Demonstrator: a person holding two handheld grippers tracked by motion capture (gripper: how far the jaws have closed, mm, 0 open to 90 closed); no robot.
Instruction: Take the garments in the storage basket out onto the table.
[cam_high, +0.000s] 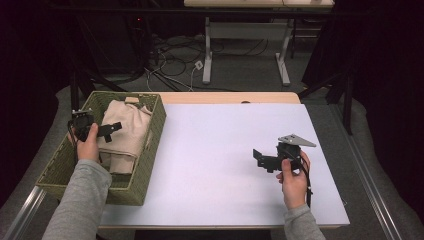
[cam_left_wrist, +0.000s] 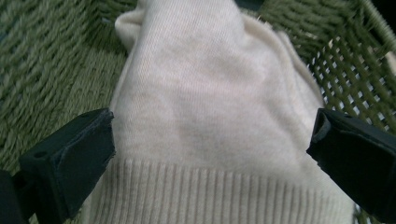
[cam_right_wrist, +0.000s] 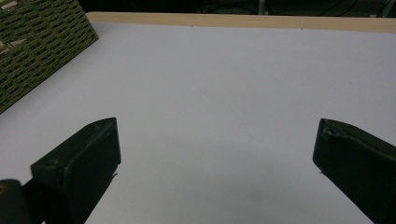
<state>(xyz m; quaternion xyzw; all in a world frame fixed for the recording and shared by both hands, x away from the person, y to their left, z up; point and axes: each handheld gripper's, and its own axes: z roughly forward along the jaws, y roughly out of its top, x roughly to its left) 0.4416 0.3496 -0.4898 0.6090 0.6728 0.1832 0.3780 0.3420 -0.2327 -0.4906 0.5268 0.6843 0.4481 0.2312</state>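
Two hand-held grippers, one folded garment, one basket, logged by position relative to the green woven basket (cam_high: 150, 165). Item one: cream knitted sweater (cam_high: 125, 132), folded, lying inside the basket and filling most of its middle, ribbed hem toward the person's side; in the left gripper view the hem runs across the lower part of the sweater (cam_left_wrist: 210, 116), with basket weave visible on both sides of it. Item two: left gripper (cam_high: 111, 129), held above the basket's interior, directly over the sweater, jaws spread wide with the cloth lying between and below them; nothing is gripped, and whether the tips touch the knit cannot be told. Item three: right gripper (cam_high: 260, 159), well apart from the basket, out over the white table surface (cam_high: 215, 150), jaws likewise wide open and empty; its own view shows bare white surface between the jaws and a corner of the basket (cam_right_wrist: 37, 51) far off at upper left. Grey sleeves cover both forearms.
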